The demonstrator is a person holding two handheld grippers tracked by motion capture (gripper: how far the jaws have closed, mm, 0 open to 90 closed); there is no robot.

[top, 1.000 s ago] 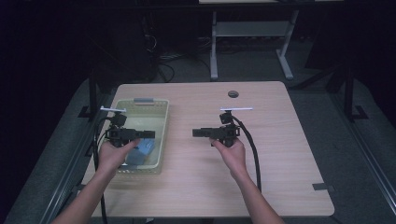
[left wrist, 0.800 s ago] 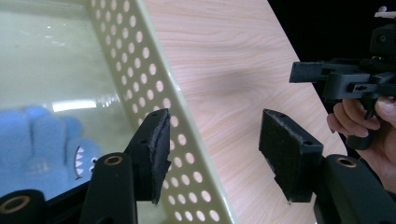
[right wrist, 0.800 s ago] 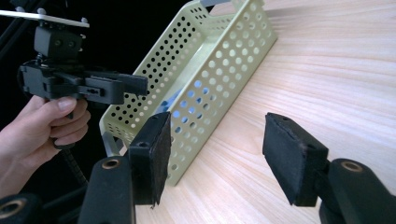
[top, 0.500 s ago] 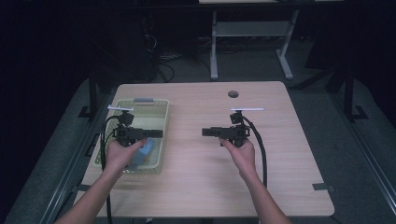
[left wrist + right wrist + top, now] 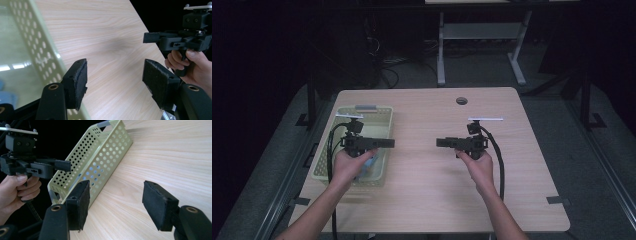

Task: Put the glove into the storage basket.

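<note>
Since a second ago, both hands have been drawn apart and slightly back. The left hand-held gripper [image 5: 387,143] has been shifted so that its body is now over the basket [image 5: 339,171] while its jaw tips reach past the basket's right rim. The right hand-held gripper [image 5: 442,142] has been carried further right over the bare tabletop [image 5: 422,200]. The jaws of both have just been opening, and nothing is seen between either pair: in the left gripper view the pads [image 5: 78,82] stand well apart over wood grain and the basket's wall, and in the right gripper view the pads [image 5: 156,205] are likewise apart over empty tabletop. From this it is judged that whatever was being handled has been let go, and that the work is at or near its close.

The basket is a pale yellow-green, rectangular tray with perforated walls and a grey handle bar at its far end. It is set flat near the left edge of the tabletop. Something blue [image 5: 371,161] is lying inside it, largely hidden beneath the left hand; what it is cannot be told.
</note>
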